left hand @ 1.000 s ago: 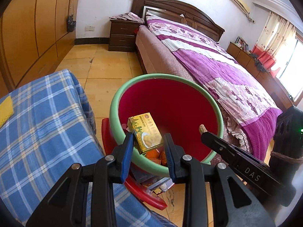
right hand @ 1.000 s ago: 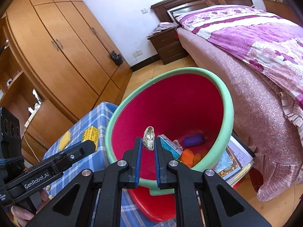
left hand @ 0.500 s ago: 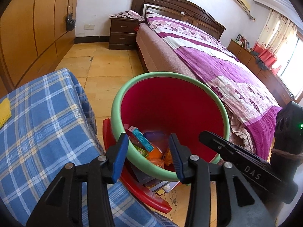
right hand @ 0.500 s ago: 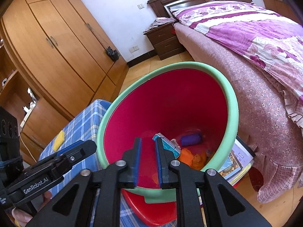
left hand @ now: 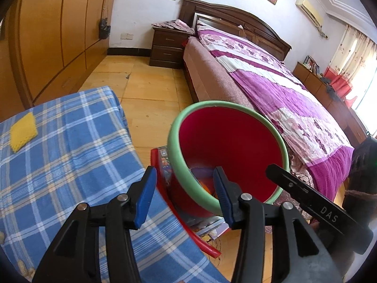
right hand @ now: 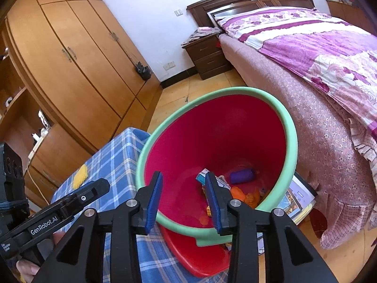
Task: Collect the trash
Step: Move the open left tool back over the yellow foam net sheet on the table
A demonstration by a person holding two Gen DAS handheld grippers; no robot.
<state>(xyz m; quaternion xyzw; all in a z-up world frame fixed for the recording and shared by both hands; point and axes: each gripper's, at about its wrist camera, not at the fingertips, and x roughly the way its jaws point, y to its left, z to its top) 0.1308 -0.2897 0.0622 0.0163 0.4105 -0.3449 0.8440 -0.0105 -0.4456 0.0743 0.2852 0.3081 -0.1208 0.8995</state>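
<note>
A red bin with a green rim stands on the floor between a table and a bed. Inside lie a teal box, a purple piece and orange scraps. My left gripper is open and empty, held above the bin's near rim and the table edge. My right gripper is open and empty over the bin's near rim. Each gripper shows at the edge of the other's view.
A table with a blue checked cloth is on the left, with a yellow cloth on it. A red stool and magazines lie under the bin. A bed is on the right, wardrobes on the left.
The yellow box has dropped from my left gripper and the shell-like scrap from my right gripper into the bin. Both grippers have opened wide and pulled back from the bin.
</note>
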